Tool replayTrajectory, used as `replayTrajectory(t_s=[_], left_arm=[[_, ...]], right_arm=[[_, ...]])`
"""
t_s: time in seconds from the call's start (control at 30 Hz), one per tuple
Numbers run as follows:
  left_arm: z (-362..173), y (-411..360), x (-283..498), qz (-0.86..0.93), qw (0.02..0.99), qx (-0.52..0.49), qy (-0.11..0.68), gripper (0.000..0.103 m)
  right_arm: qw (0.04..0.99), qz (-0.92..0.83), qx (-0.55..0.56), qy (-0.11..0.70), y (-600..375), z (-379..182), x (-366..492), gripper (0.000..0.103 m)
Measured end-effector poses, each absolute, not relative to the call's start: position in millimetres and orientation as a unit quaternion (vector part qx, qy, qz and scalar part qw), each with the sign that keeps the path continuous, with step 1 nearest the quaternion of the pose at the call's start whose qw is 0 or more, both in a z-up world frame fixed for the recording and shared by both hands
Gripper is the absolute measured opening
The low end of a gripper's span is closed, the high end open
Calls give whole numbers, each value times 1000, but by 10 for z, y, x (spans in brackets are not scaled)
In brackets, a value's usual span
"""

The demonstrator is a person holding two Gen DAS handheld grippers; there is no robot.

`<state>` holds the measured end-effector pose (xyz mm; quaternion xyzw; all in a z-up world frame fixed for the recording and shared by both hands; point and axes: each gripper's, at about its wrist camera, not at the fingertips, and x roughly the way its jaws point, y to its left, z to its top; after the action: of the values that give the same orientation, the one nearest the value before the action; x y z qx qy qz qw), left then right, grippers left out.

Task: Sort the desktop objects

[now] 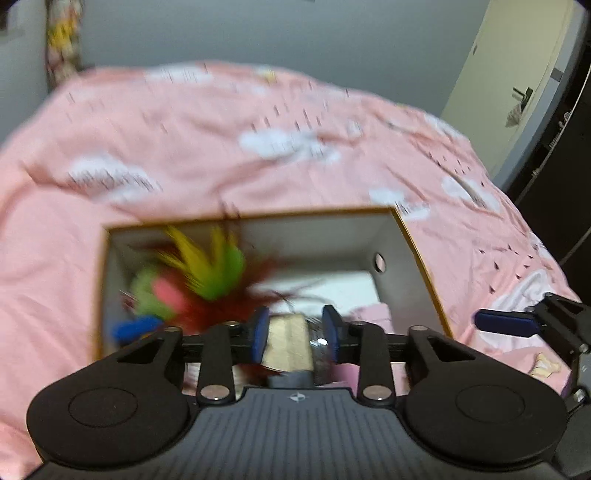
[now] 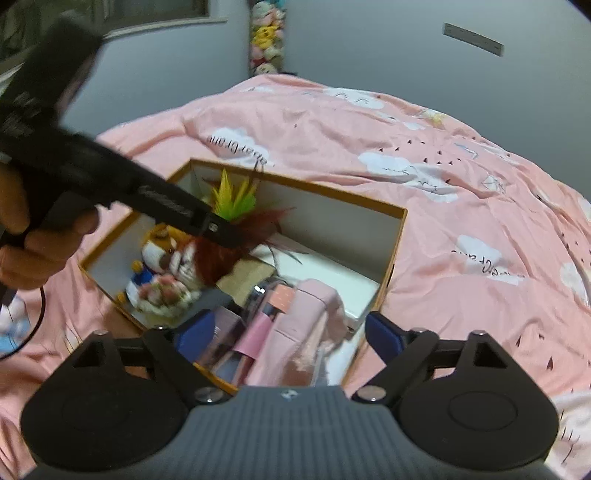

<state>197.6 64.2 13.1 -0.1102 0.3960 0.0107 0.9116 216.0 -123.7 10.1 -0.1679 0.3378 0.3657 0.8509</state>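
Note:
An open cardboard box (image 1: 413,236) (image 2: 399,221) with white inner walls lies on the pink bed. My left gripper (image 1: 295,332) hovers over the box with its blue pads (image 1: 260,332) apart. A feather toy (image 1: 207,273) (image 2: 236,206) with yellow, green and dark red feathers is blurred just ahead and left of it, over the box. My left gripper also shows in the right wrist view (image 2: 229,232), touching the feathers. My right gripper (image 2: 288,332) is open and empty above the near end of the box. A plush toy (image 2: 166,266) and pink items (image 2: 295,325) lie inside.
A pink cloud-print bedspread (image 1: 221,147) (image 2: 443,184) covers the bed all around the box. A grey wall stands behind. A door (image 1: 517,74) is at the right. Stuffed toys (image 2: 266,33) hang at the wall corner.

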Motion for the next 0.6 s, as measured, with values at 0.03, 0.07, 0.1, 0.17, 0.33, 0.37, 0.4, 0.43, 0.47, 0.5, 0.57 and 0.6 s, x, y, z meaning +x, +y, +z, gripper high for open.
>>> replayTrajectory(t_s=[0.03, 0.07, 0.1, 0.17, 0.33, 0.37, 0.4, 0.43, 0.47, 0.5, 0.57, 0.6], left_arm=[[180, 642, 1896, 21, 919, -98, 381, 54], [221, 643, 1806, 32, 926, -86, 366, 57], [255, 638, 1734, 41, 931, -73, 355, 57], [277, 621, 1604, 56, 937, -52, 342, 60], [135, 662, 1303, 82, 937, -51, 335, 67], [88, 674, 1270, 84, 936, -56, 339, 67], [44, 680, 1244, 86, 934, -60, 341, 67], [-7, 686, 1221, 90, 933, -64, 343, 67], [-47, 697, 1214, 96, 931, -68, 345, 67], [-88, 706, 1204, 103, 930, -72, 347, 67], [-145, 709, 1174, 114, 929, -72, 345, 67], [-169, 710, 1161, 117, 929, -71, 345, 67]], right_arm=[[856, 360, -158, 335, -1227, 131, 2114, 94], [860, 355, -151, 334, -1217, 151, 2078, 94], [865, 344, -145, 335, -1196, 169, 2038, 94], [878, 315, -133, 336, -1154, 186, 1966, 94], [896, 281, -83, 335, -1125, 146, 1827, 100], [896, 279, -74, 337, -1126, 124, 1809, 100], [897, 275, -67, 340, -1123, 99, 1789, 100], [899, 269, -63, 340, -1119, 71, 1768, 100], [902, 263, -62, 337, -1115, 45, 1747, 100], [907, 253, -65, 331, -1104, 15, 1726, 100], [915, 235, -79, 319, -1079, -37, 1689, 100], [918, 230, -84, 314, -1070, -62, 1676, 100]])
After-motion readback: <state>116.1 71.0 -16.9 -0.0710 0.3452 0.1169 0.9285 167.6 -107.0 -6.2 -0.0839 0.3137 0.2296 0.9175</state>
